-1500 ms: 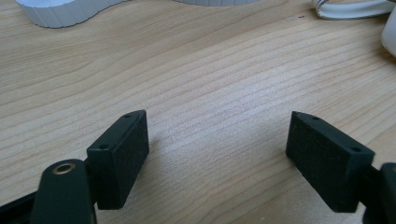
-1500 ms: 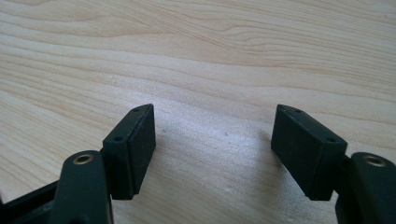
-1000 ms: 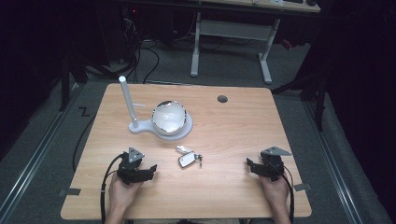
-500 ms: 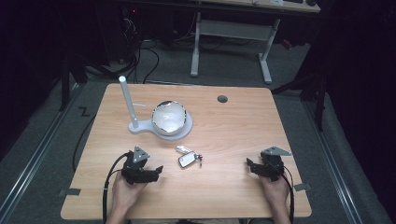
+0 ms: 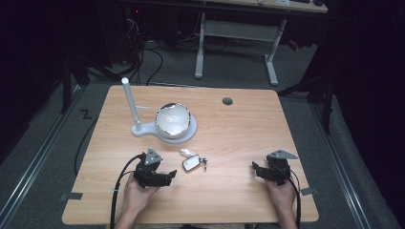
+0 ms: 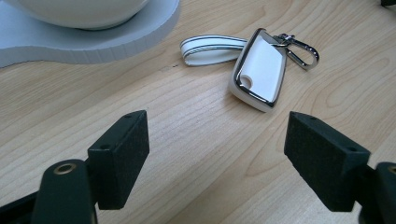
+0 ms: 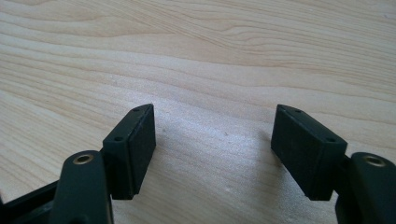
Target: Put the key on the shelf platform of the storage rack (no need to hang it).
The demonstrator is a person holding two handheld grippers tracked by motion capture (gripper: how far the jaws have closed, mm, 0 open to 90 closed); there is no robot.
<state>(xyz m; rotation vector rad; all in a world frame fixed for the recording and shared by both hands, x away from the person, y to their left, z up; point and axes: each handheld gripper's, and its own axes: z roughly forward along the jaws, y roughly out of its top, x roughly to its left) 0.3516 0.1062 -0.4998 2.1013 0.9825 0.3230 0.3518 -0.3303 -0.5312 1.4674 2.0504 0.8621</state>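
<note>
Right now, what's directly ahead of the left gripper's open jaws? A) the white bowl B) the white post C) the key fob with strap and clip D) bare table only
C: in the left gripper view the key fob lies flat on the table just beyond the left gripper, whose jaws stand wide apart; the bowl's white stand sits farther back and to the side.

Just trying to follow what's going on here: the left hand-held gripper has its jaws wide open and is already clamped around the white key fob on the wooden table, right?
Not quite. The left hand-held gripper does have its jaws wide open, but it is not clamped on anything. The white key fob lies on the wooden table ahead of the jaws, clear of both. The left gripper view shows bare wood between them.
</note>
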